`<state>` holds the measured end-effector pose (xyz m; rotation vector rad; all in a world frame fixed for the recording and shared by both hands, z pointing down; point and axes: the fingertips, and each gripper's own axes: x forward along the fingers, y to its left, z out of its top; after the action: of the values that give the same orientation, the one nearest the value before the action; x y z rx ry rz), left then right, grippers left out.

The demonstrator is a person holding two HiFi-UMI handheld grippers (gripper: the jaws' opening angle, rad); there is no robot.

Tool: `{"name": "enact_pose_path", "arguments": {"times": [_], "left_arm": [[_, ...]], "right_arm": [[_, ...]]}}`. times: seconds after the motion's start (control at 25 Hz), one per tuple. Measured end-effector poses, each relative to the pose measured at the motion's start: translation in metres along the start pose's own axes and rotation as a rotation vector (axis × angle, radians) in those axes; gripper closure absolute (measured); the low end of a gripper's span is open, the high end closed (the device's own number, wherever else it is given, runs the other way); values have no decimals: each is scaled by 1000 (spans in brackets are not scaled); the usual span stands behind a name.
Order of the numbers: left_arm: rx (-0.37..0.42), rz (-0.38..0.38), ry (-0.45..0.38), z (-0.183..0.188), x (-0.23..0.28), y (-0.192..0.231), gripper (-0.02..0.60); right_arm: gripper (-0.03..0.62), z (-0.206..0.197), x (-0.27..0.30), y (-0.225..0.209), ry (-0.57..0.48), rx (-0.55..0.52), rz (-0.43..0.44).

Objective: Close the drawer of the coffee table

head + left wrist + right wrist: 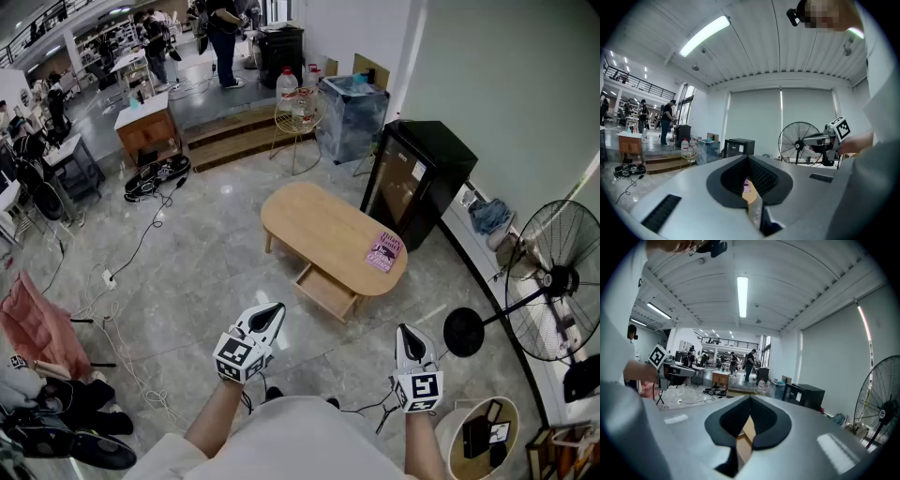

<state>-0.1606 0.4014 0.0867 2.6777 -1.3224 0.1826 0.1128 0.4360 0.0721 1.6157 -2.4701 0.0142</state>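
Observation:
An oval wooden coffee table (319, 221) stands on the grey floor ahead of me, with a pink book (384, 251) near its right end. Its drawer (326, 291) is pulled out toward me at the front. My left gripper (273, 310) is shut and empty, held in the air well short of the drawer, to its left. My right gripper (405, 331) is also shut and empty, to the drawer's right and nearer me. In the left gripper view the shut gripper (749, 161) lets a sliver of table and book show. The right gripper (750, 401) shows wood through its gap.
A black cabinet (417, 178) stands just behind the table's right end. A standing fan (553, 281) is at the right, its round base (464, 331) near my right gripper. Cables (122, 281) trail over the floor at left. A wire stand (298, 111) and a wrapped box (352, 112) are beyond.

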Motion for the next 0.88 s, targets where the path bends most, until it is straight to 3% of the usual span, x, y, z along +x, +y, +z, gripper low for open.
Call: {"name": "enact_pose_path", "arguments": {"times": [0.88], "left_arm": [[-7,-7,9,-3,-14,16,574]], "right_arm": [[583,6,10,29,1,-21,3]]}}
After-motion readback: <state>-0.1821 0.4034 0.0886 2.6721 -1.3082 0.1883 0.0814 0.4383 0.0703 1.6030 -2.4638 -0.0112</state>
